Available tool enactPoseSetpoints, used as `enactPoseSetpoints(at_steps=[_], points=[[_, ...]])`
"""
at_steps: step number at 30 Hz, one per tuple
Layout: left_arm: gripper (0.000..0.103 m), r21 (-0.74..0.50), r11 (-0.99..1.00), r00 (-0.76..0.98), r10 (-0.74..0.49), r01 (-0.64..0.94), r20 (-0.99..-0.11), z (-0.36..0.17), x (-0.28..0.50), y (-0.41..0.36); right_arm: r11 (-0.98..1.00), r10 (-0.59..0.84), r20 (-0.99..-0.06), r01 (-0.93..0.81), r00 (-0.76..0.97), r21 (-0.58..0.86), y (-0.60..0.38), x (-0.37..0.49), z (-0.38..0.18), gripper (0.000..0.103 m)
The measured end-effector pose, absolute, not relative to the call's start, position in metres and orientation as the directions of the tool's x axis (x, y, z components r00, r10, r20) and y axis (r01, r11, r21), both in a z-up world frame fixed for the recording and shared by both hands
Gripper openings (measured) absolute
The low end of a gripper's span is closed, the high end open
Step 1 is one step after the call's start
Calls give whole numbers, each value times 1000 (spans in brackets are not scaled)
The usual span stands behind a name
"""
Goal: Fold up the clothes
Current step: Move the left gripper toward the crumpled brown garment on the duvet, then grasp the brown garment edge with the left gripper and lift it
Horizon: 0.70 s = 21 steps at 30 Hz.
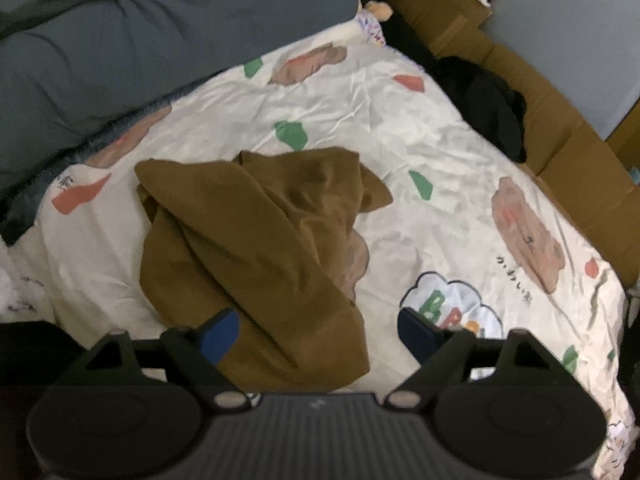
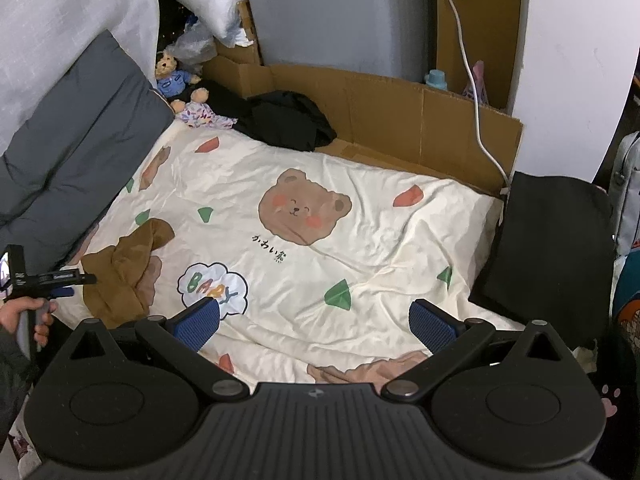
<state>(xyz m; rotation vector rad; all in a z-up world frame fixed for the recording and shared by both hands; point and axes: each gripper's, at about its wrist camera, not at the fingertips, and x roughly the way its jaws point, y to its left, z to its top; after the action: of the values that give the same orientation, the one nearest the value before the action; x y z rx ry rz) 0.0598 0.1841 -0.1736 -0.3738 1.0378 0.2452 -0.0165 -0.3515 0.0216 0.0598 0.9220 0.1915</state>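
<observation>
A crumpled brown garment (image 1: 256, 248) lies on the bear-print sheet (image 1: 400, 128), its near edge between the wide-spread fingers of the left gripper (image 1: 318, 332). The right gripper (image 2: 316, 320) also gapes wide over bare sheet, the garment well off to its left.

Two hand-held grippers are in view: the left hand-held gripper (image 1: 318, 330) and the right hand-held gripper (image 2: 316, 322), each with two blue pads spread apart. One brown garment (image 1: 256, 248) lies crumpled just ahead of the left hand-held gripper. One black garment (image 2: 286, 120) sits far ahead of the right one, by the cardboard (image 2: 400, 120). One printed bed sheet (image 2: 360, 240) covers the bed. One teddy bear (image 2: 174, 74) sits far ahead to the left. One grey quilt (image 2: 68, 140) lies along the left. One white cable (image 2: 468, 72) hangs ahead to the right.
</observation>
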Motion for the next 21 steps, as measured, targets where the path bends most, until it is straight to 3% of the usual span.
enactPoseSetpoints(at_steps=[17,21], points=[[87,-96,934,349,33,-344,-937,-245,86,167,980,196,-824,-92,531,174,-369,4,-8,103],[78,-82,933,344,47,-351,-938,-251,85,169,978,207,-836,-84,508,191,-375,10,-17,103]])
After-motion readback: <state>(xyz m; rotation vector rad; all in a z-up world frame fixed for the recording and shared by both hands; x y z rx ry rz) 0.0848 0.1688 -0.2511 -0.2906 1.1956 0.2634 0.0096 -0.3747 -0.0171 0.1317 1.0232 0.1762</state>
